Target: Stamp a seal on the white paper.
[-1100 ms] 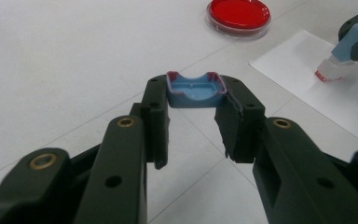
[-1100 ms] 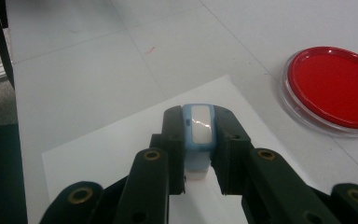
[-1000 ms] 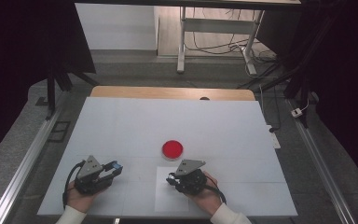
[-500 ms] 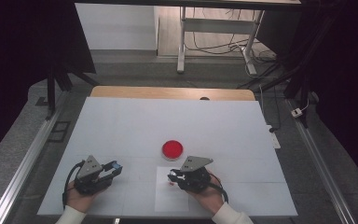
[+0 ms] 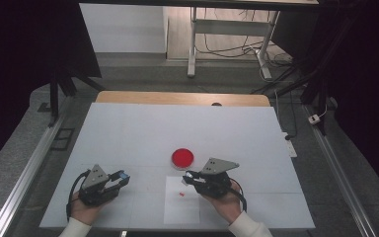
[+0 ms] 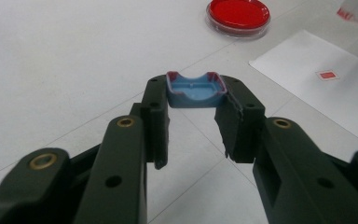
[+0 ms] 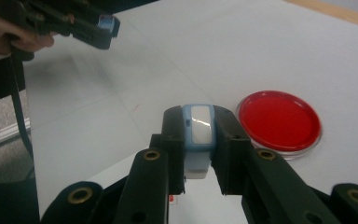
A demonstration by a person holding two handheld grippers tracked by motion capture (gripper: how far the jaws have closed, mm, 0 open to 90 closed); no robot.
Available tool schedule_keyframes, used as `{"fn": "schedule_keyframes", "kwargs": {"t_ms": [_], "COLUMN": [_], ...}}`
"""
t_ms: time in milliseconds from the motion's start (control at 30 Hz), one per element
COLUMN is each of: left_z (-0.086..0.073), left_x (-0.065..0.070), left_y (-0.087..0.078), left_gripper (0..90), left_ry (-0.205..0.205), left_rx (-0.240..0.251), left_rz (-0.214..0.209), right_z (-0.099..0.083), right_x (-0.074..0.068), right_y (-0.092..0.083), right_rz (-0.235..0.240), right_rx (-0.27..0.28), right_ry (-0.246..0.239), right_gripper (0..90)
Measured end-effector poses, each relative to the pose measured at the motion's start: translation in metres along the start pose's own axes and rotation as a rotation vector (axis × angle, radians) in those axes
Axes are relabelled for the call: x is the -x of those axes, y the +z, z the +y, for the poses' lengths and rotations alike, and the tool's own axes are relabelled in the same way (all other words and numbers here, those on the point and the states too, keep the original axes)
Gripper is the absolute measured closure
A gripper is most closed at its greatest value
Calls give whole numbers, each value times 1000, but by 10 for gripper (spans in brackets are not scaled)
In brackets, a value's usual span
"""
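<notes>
In the left gripper view a small blue shell-like piece (image 6: 195,89) with reddish edges is pinched between the tips of my left gripper (image 6: 194,100), which is shut on it just above the table. My left gripper (image 5: 122,177) rests at the front left in the high view. My right gripper (image 7: 199,116) is shut on a small blue-and-white device (image 7: 198,154) held upright. In the high view the right gripper (image 5: 189,177) hovers over the far edge of a white paper sheet (image 5: 182,210). A round red dish (image 5: 183,157) lies just beyond it.
The paper sheet bears a small red square mark (image 6: 327,74). The red dish (image 7: 279,120) has a clear rim. The white table top (image 5: 177,128) ends in a wooden strip (image 5: 177,98) at the back. Metal rails run along both sides.
My right gripper has risen a little and shifted to the right with the blue-and-white device still in it. The left gripper has stayed where it was.
</notes>
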State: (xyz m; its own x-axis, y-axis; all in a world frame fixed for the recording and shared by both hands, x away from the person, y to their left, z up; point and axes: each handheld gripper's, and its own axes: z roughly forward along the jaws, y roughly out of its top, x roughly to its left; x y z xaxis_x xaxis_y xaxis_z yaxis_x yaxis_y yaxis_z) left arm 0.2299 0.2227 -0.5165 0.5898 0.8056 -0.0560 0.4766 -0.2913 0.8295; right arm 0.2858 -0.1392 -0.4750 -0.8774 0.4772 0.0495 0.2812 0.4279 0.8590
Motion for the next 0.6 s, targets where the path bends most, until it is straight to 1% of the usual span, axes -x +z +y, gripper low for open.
{"fn": "schedule_keyframes", "kwargs": {"t_ms": [200,367,500,600], "left_z": [0,0,1,1], "left_x": [0,0,1,1], "left_y": [0,0,1,1], "left_gripper": [646,646,646,646], "left_ry": [0,2,3,3], "left_rx": [0,1,1,0], "left_rz": [-1,-1,-3,-5], "right_z": [3,5,6,7], "right_x": [7,13,16,17], "right_y": [-8,-15,-18,-22], "right_rz": [-14,-28,-35,-42], "right_rx": [45,67,96,105], "right_ry": [35,59,78,84], "right_gripper": [751,751,751,751]}}
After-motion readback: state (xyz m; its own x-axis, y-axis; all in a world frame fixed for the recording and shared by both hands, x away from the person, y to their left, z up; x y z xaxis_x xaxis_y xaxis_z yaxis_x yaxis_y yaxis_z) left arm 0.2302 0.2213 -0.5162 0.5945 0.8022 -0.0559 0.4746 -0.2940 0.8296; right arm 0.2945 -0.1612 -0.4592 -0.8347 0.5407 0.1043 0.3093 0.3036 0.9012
